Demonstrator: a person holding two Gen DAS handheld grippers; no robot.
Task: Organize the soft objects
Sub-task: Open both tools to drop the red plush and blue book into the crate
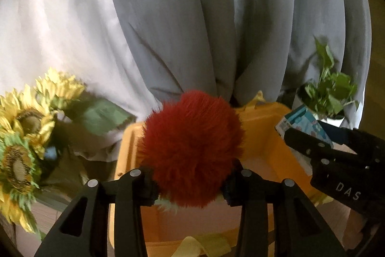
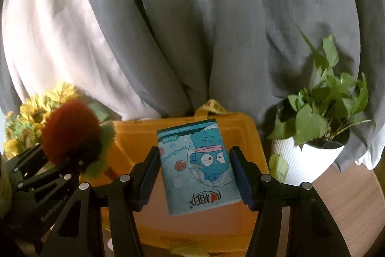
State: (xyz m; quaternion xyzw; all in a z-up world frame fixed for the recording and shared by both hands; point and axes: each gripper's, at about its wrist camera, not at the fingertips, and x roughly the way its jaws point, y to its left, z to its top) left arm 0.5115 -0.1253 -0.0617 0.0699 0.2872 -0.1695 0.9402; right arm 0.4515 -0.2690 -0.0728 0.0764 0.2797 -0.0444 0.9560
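My left gripper [image 1: 190, 184] is shut on a fluffy red plush ball [image 1: 192, 148] with a green fringe, held above the open orange bin [image 1: 269, 127]. In the right wrist view the same ball [image 2: 69, 131] and left gripper [image 2: 72, 160] show at the left. My right gripper [image 2: 196, 175] is shut on a blue tissue pack [image 2: 198, 168] with a cartoon fish, held over the orange bin [image 2: 134, 136]. The right gripper [image 1: 300, 143] with the pack [image 1: 300, 122] also shows at the right of the left wrist view.
Grey and white curtains [image 2: 192, 28] hang behind the bin. Artificial sunflowers [image 1: 26, 127] stand at the left. A green plant in a white ribbed pot [image 2: 310, 160] stands at the right on a wooden surface [image 2: 349, 196]. Yellow strap handles [image 1: 204, 247] lie on the bin's rim.
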